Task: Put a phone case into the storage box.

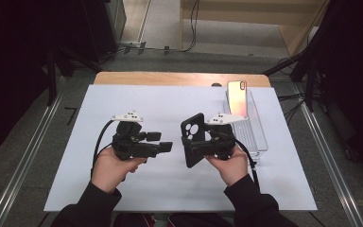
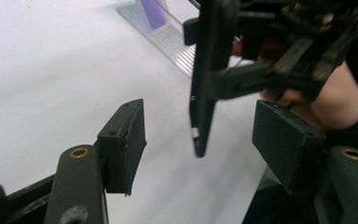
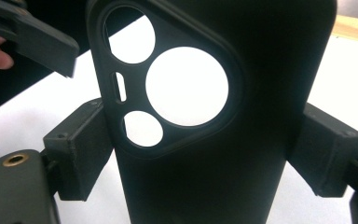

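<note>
High view: right claw [image 1: 192,147] grips a black phone case [image 1: 192,138] upright above the white table [image 1: 75,156]; left claw [image 1: 163,142] is released, just beside it. A phone [image 1: 237,98] stands in a clear tray [image 1: 260,137].
Left gripper view: claw [image 2: 209,135] spread, case [image 2: 205,84] edge between the pads, untouched.
Right gripper view: claw [image 3: 200,154] clamps the case [image 3: 261,70] by both sides.

A white sheet [image 1: 123,189] covers the table, with a bare strip of its wooden top [image 1: 170,78] left along the far edge. Grey floor [image 1: 33,156] surrounds it, crossed on both sides by metal rails [image 1: 333,165]. Beyond the table stands light wooden furniture [image 1: 246,14] (cables [image 1: 191,28] trail across the floor beneath it). The side margins are dark.
</note>
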